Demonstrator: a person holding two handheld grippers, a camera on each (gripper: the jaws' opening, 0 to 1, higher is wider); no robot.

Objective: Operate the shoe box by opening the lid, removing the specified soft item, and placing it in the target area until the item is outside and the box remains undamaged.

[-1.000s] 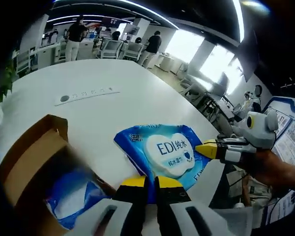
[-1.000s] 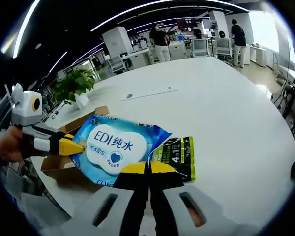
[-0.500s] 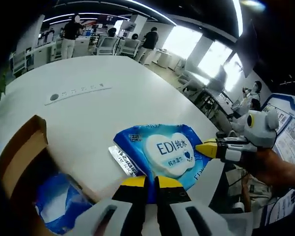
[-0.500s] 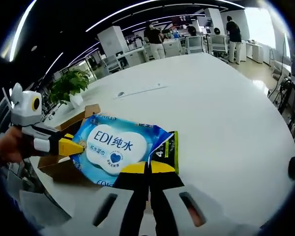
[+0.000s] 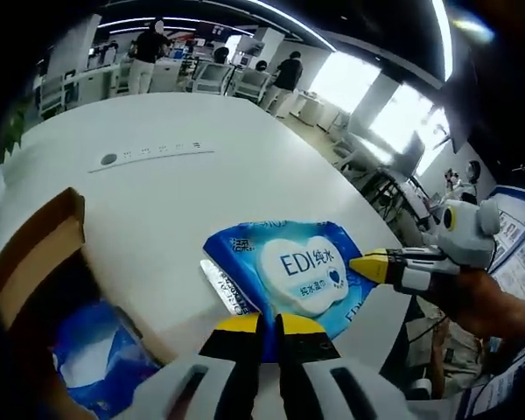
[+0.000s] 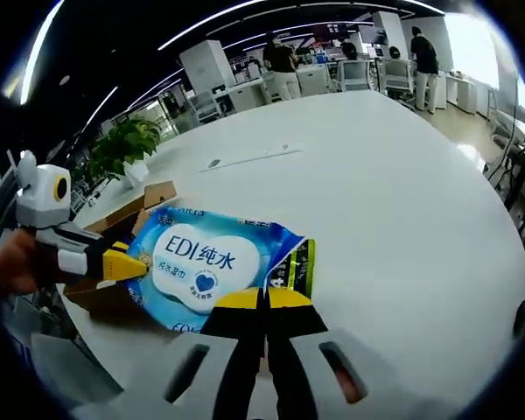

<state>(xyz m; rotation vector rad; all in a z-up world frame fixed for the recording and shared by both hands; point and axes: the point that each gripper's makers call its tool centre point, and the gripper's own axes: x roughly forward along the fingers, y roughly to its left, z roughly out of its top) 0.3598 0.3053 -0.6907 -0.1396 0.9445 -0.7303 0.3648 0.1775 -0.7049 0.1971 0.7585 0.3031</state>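
Desk (image 5: pixel 245 166), white and wide, carries everything here. Next in size, the brown shoe box (image 5: pixel 35 254) lies open at the left of the left gripper view, with blue wrapping (image 5: pixel 96 359) inside it. The blue wipes pack (image 5: pixel 302 267), the soft item, is already out of the box and held above the desk, well clear of the cardboard. The left gripper (image 5: pixel 264 325) has its fingers closed on the pack's near edge, and the right gripper (image 6: pixel 264 302) has its fingers pinched shut on the opposite edge. A small green-and-black packet (image 6: pixel 303 264) shows just behind the pack. The carrying step looks to be in hand; next, the pack needs lowering flat onto the desk and both grips releasing.
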